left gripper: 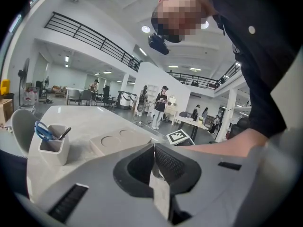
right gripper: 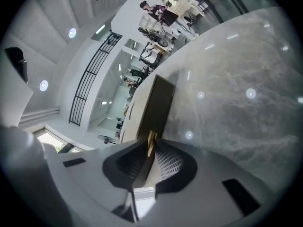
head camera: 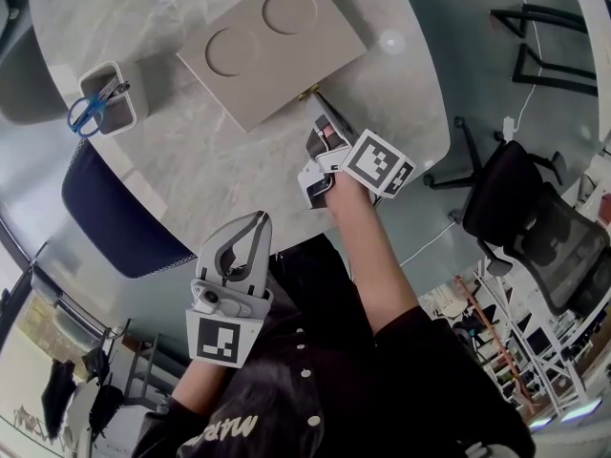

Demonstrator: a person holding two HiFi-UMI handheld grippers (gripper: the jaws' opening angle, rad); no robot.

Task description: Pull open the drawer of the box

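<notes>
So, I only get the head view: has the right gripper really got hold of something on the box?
Observer: Yes. The right gripper view shows the right gripper with its jaws shut on the thin gold handle on the dark front of the box.
Operator: And the other one, is it holding anything?
Observer: No. In the left gripper view, the left gripper has its jaws together with nothing between them.
</notes>
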